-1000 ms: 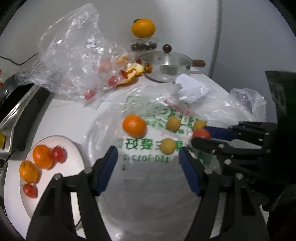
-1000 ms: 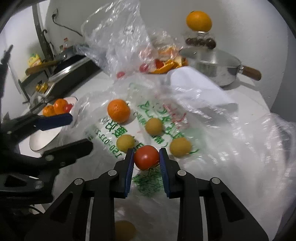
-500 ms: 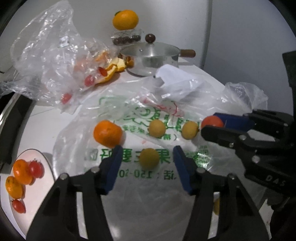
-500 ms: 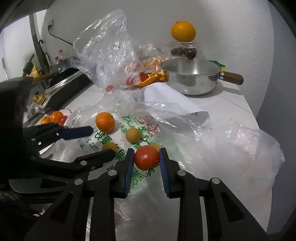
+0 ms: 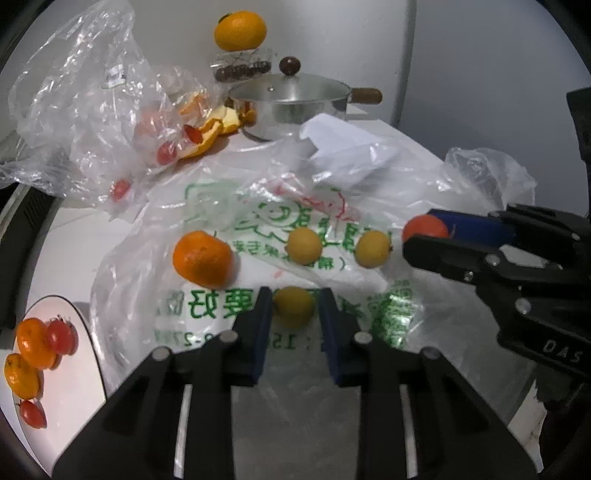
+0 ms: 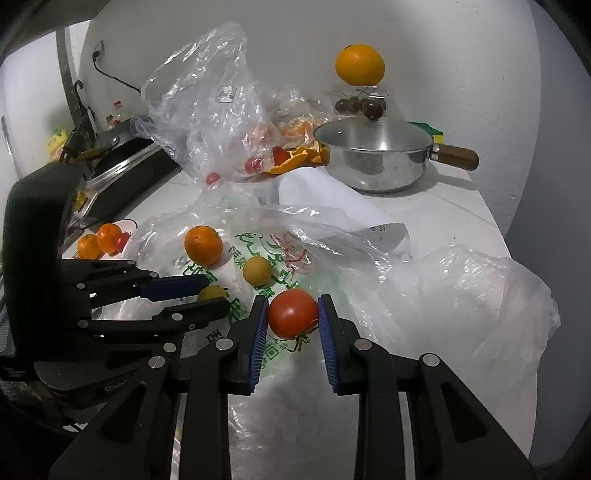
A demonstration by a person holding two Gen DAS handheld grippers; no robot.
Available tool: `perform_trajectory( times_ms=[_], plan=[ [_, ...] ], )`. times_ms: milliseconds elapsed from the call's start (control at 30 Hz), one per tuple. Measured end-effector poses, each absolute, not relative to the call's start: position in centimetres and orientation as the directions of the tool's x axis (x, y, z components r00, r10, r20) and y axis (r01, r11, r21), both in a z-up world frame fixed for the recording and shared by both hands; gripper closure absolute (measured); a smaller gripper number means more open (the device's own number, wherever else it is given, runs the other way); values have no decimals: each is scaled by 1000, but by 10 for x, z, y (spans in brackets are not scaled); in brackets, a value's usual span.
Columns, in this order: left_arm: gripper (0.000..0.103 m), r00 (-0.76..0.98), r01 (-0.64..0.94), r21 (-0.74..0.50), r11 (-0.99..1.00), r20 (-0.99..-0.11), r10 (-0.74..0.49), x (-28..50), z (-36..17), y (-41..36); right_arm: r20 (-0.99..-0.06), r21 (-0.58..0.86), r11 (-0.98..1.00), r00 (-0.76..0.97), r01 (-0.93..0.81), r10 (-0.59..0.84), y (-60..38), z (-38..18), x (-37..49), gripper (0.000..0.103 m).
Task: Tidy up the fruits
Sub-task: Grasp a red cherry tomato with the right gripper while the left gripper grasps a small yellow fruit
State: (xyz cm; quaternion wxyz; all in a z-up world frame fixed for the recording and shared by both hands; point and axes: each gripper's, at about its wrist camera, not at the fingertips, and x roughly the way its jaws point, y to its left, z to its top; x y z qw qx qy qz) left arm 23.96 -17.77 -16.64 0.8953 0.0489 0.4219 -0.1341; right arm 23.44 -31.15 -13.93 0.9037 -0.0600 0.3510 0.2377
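My right gripper [image 6: 292,314] is shut on a red tomato [image 6: 293,313], held above the printed plastic bag [image 6: 332,251]; it shows at the right of the left wrist view [image 5: 424,236]. My left gripper [image 5: 295,306] has closed around a small yellow fruit [image 5: 294,305] lying on the bag; its pads touch both sides. Two more yellow fruits [image 5: 304,245] [image 5: 372,248] and an orange [image 5: 202,258] lie on the bag. A white plate [image 5: 79,354] at the lower left carries oranges and small tomatoes.
A steel pot with lid [image 5: 291,101] stands at the back, an orange [image 5: 240,30] on a clear box behind it. A crumpled clear bag [image 5: 85,110] with tomatoes and orange peel [image 5: 210,129] is at the back left. A stove [image 6: 122,162] is at the left.
My left gripper has moved forward and closed its jaws onto the nearest yellow fruit. My right gripper has lifted and drawn back with the tomato.
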Motion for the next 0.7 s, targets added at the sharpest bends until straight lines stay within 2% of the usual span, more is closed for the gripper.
perform_trajectory(
  times_ms=[500,700],
  plan=[
    [78,652,296,-65,953,-715,-251,208,-137,-163,-643,16,884,672,-468,368,-296,-119,202,74],
    [78,624,291,-99,951,-734,-268,214,-145,-159,-633,5,889,687,-458,357,-296,-114,192,74]
  ],
)
